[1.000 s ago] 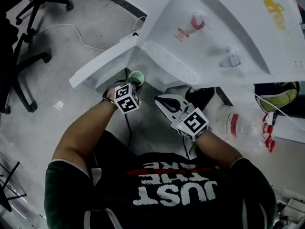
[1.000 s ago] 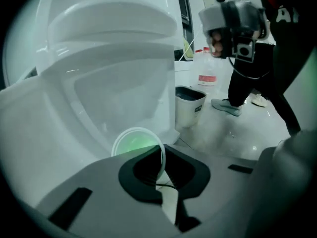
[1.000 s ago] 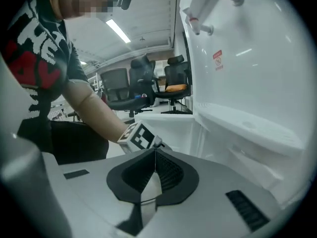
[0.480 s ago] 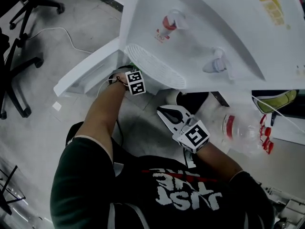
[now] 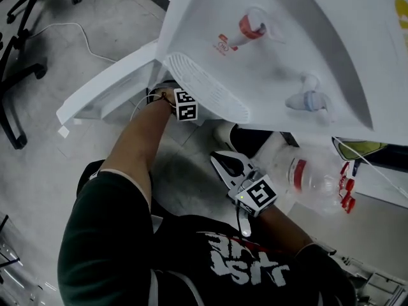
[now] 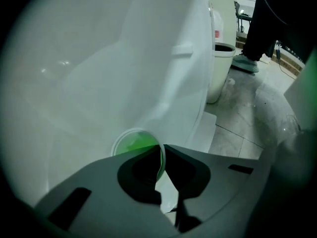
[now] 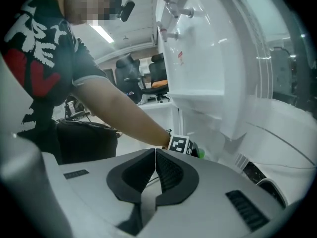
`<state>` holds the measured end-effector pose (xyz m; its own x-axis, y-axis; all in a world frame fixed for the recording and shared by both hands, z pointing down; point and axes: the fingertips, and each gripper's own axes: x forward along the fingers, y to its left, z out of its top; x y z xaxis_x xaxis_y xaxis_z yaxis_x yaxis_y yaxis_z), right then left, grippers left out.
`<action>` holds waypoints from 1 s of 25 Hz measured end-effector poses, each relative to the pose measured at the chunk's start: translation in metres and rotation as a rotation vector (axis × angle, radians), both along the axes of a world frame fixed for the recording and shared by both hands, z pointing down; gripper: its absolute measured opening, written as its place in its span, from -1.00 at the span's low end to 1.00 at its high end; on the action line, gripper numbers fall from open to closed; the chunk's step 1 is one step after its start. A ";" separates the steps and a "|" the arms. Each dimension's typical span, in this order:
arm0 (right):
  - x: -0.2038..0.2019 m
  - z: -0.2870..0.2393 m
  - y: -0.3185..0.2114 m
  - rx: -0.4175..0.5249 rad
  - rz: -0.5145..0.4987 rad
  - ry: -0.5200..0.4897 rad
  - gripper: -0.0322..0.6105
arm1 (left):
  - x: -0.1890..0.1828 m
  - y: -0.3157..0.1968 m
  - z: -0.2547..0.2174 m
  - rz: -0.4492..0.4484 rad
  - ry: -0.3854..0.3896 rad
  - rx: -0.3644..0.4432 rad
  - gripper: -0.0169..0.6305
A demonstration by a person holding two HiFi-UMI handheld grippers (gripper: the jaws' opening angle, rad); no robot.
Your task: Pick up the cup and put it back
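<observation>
In the left gripper view a translucent green cup [image 6: 130, 144] hangs against the white inner wall of the water dispenser. My left gripper [image 6: 161, 151] is shut on the cup's rim, one jaw inside and one outside. From the head view only the left gripper's marker cube [image 5: 185, 105] shows, tucked under the drip tray [image 5: 207, 87]; its jaws and the cup are hidden there. A sliver of the green cup [image 7: 200, 152] shows beside that cube in the right gripper view. My right gripper [image 5: 224, 163] hovers lower, in front of the dispenser, shut with nothing between its jaws.
The white water dispenser [image 5: 306, 37] has a red tap [image 5: 248, 25] and a blue tap [image 5: 307, 99], and its lower door [image 5: 105, 95] stands open to the left. A big water bottle [image 5: 309, 178] lies at the right. Office chairs [image 5: 16, 81] and a cable [image 5: 83, 34] are on the floor at left.
My left gripper has carried the green cup forward from in front of the dispenser into the space under the drip tray; the cup has gone out of the head view. The right gripper barely moved.
</observation>
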<state>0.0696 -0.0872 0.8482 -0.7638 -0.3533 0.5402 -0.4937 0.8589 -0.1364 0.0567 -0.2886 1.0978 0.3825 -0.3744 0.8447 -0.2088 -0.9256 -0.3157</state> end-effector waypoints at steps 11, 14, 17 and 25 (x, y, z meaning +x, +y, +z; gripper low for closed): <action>-0.011 0.001 -0.002 0.017 -0.023 0.003 -0.79 | -0.002 -0.008 0.018 -0.038 0.039 0.072 -0.49; -0.016 0.002 -0.002 0.017 -0.037 0.006 -0.79 | -0.010 -0.010 0.016 -0.067 0.056 0.089 -0.39; -0.023 0.003 -0.005 0.018 -0.041 0.003 -0.79 | -0.022 -0.008 0.011 -0.090 0.076 0.093 -0.37; -0.036 0.004 -0.022 0.045 -0.060 -0.018 -0.79 | -0.045 0.003 -0.009 -0.177 0.201 0.064 -0.36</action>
<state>0.0335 -0.1096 0.8523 -0.7936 -0.3303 0.5110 -0.4392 0.8922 -0.1054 0.0120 -0.2854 1.0889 0.4640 -0.5005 0.7309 -0.4303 -0.8486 -0.3079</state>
